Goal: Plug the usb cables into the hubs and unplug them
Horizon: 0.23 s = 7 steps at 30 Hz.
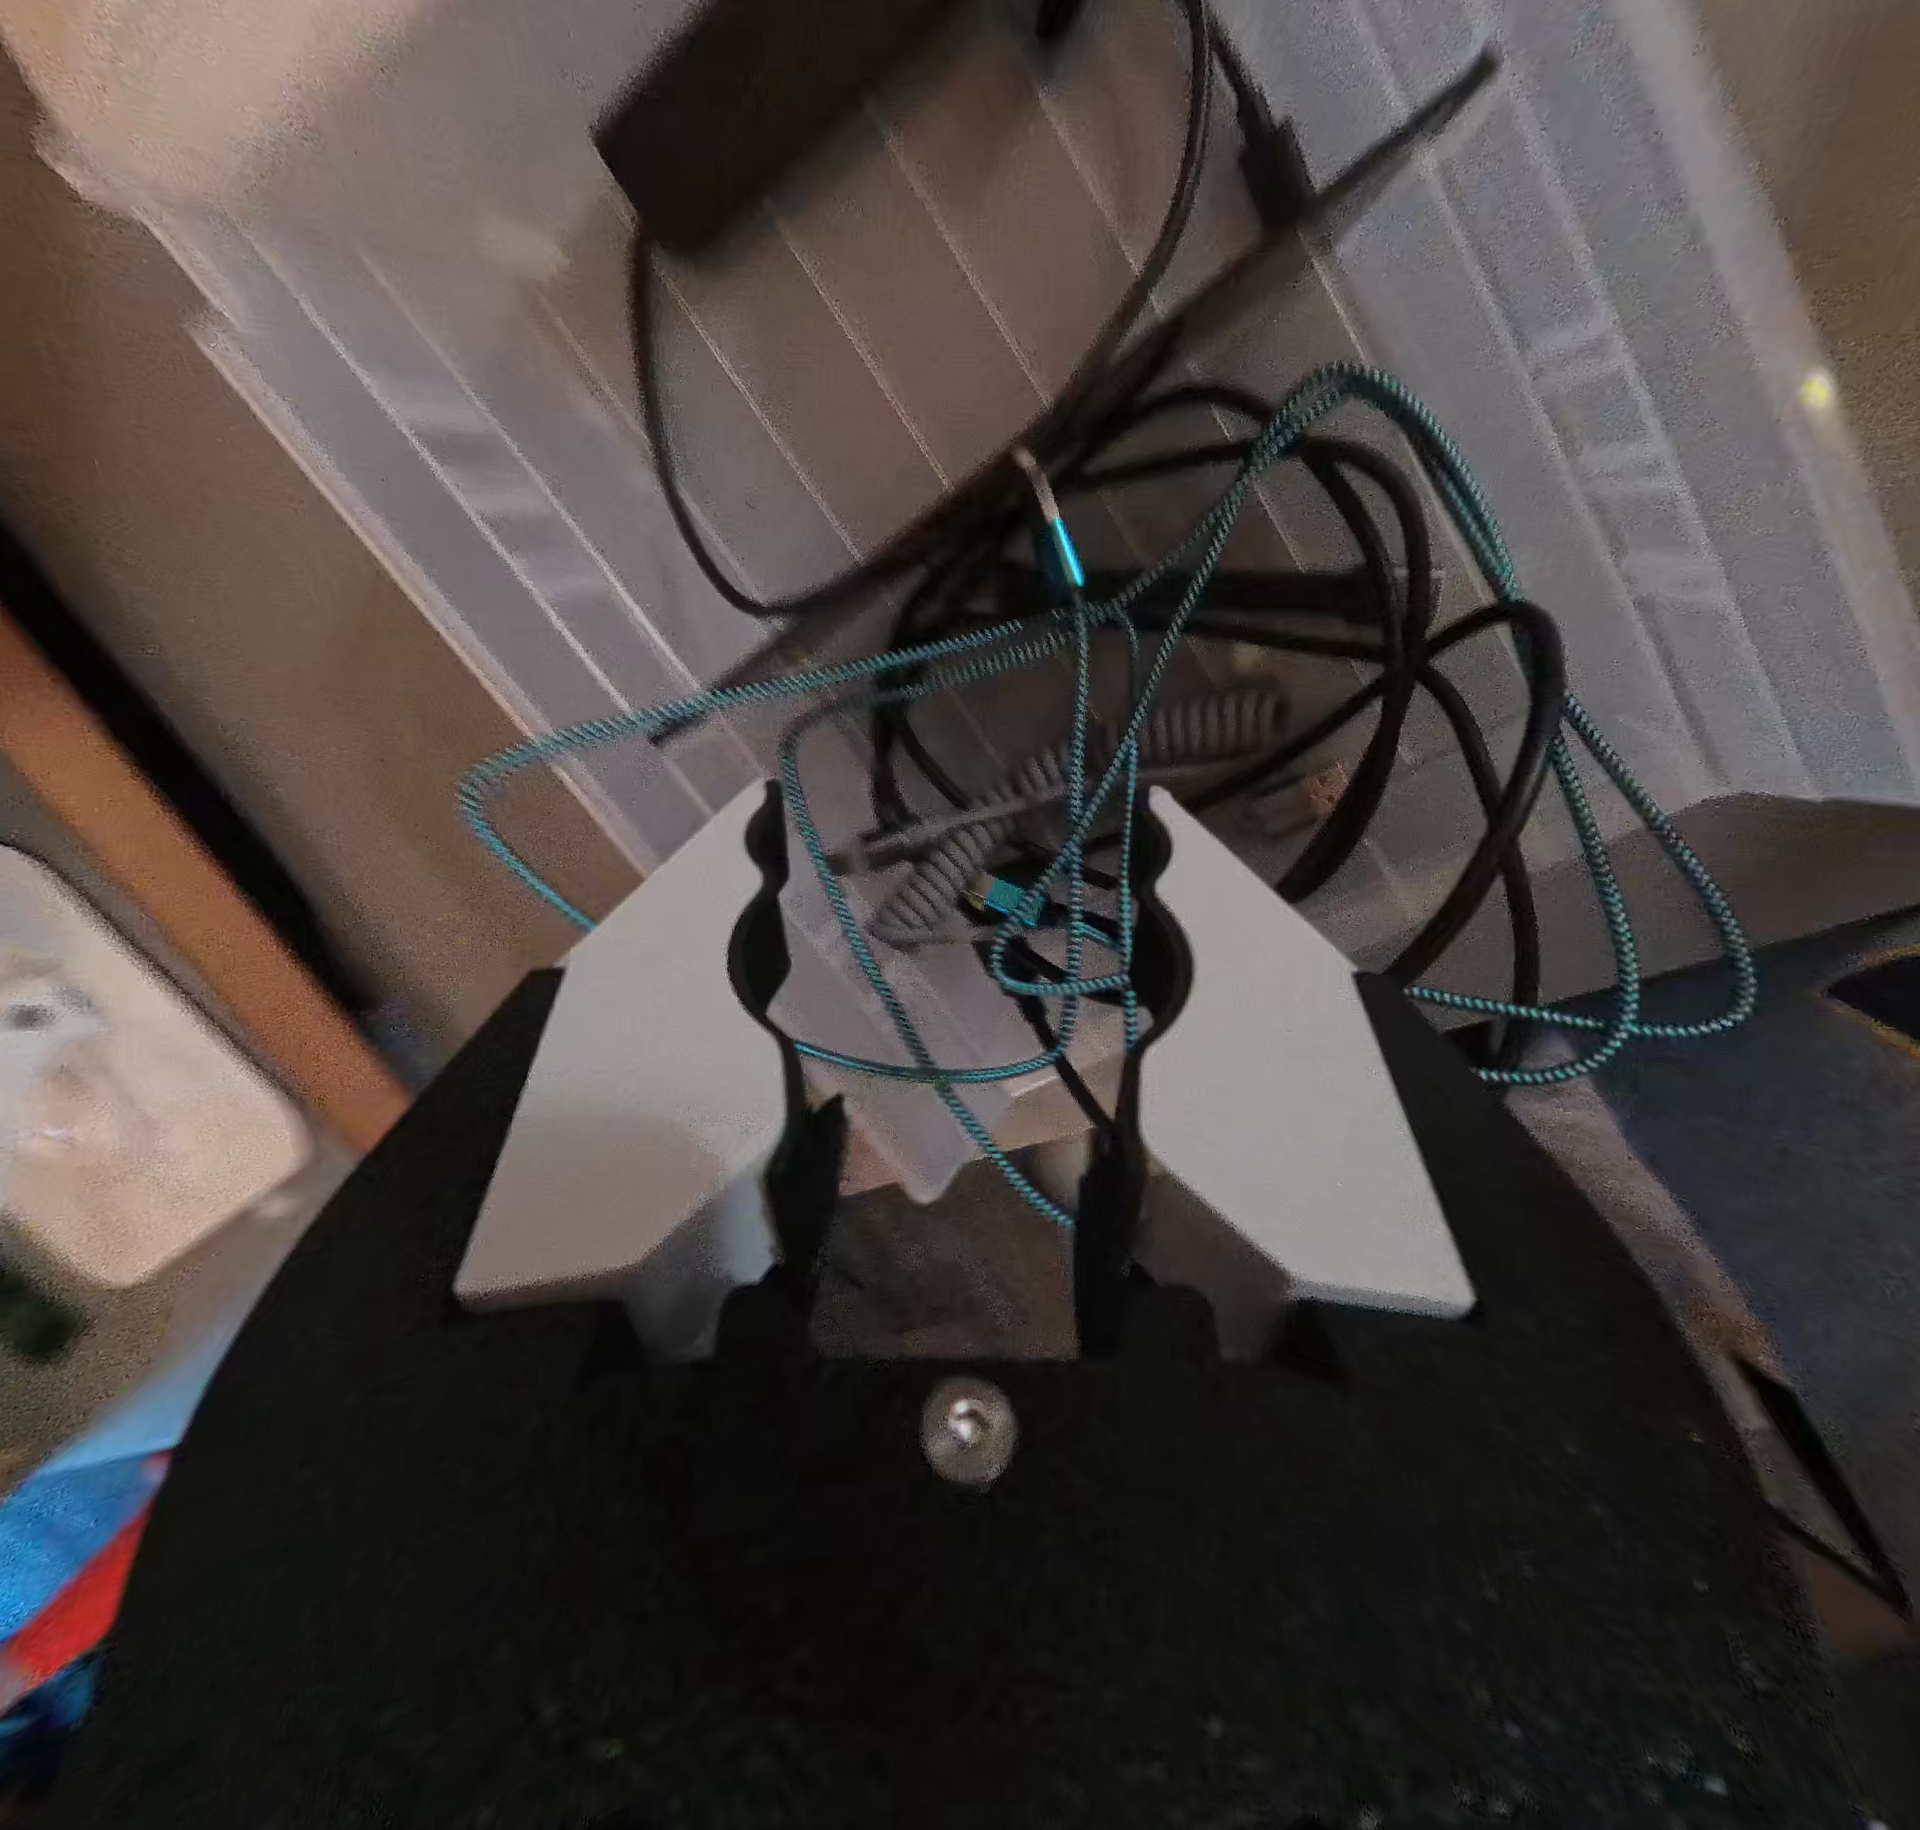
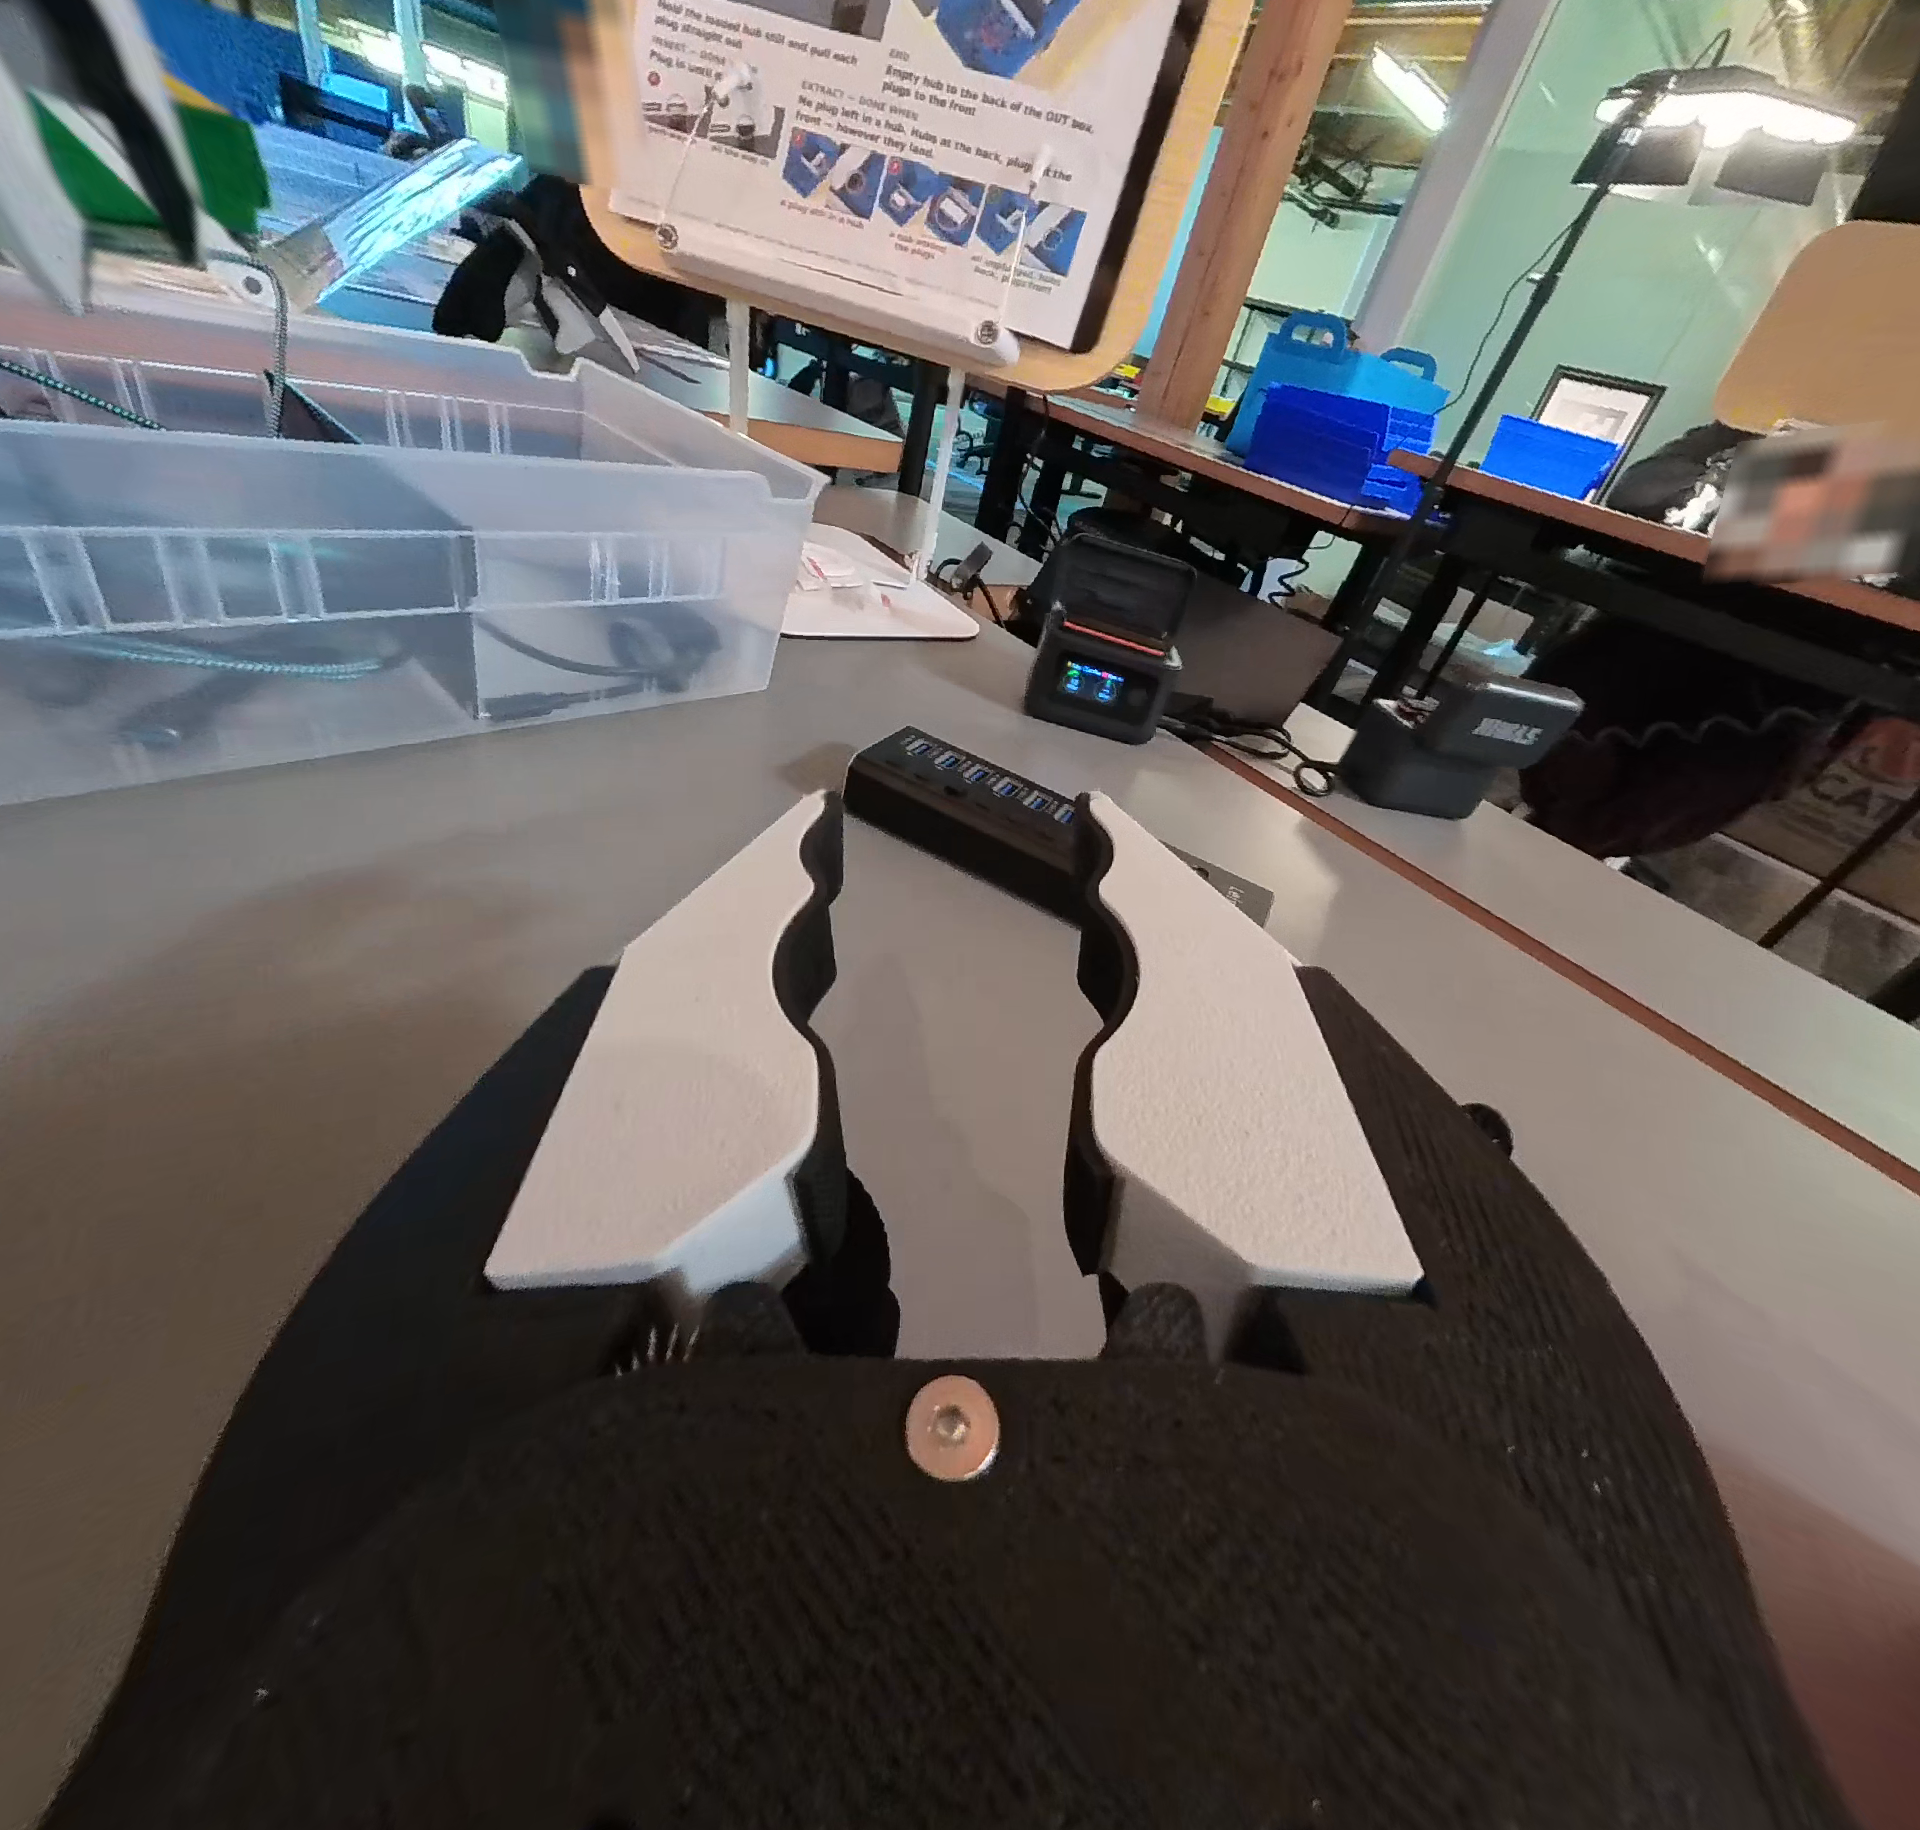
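Observation:
In the left wrist view my left gripper (image 1: 964,814) is open over a clear plastic bin (image 1: 436,409). The bin holds a tangle of cables: a teal braided cable (image 1: 1621,793) with a blue plug (image 1: 1060,544), black cables (image 1: 1455,658) and a grey coiled cable (image 1: 1122,752). A dark hub (image 1: 790,97) lies blurred at the bin's far end. Nothing is gripped. In the right wrist view my right gripper (image 2: 961,824) is open and empty just above the grey table (image 2: 364,949). A black USB hub (image 2: 935,772) lies right beyond its fingertips.
The clear bin (image 2: 416,554) stands on the table at the left. An instruction sheet on a stand (image 2: 862,118) is behind it. A small black device with a lit screen (image 2: 1101,679) and a grey box (image 2: 1455,752) sit at the right. Blue bins (image 2: 1330,419) are on a far table.

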Motion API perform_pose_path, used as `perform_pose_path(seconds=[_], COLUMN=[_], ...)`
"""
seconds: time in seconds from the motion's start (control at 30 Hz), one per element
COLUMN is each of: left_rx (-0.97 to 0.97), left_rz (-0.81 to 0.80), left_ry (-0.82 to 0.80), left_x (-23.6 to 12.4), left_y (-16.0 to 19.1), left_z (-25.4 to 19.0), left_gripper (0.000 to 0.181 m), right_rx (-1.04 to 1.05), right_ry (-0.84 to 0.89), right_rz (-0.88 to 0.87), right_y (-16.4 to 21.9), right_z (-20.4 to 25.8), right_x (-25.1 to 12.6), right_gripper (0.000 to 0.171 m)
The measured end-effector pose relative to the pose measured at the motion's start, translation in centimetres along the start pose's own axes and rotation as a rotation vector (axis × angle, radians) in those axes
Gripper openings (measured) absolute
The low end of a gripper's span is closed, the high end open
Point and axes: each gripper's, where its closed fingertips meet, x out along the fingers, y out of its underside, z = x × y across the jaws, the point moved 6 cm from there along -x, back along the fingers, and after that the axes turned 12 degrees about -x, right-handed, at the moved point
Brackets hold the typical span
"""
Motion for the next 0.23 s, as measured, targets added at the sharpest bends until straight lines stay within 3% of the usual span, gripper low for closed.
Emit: perform_pose_path(seconds=[0.03,0.23], left_rx=[-0.036,-0.121], left_rz=[-0.01,-0.069], left_ry=[0.035,0.164], left_x=[0.8,5.0], left_y=[1.0,2.8], left_z=[0.0,-1.3], left_gripper=[0.064,0.059], right_rx=[-0.004,0.005], right_ry=[-0.001,-0.003], right_rz=[0.001,0.01], right_y=[0.0,0.2], right_z=[0.1,0.0], right_x=[0.0,0.0], right_gripper=[0.043,0.043])
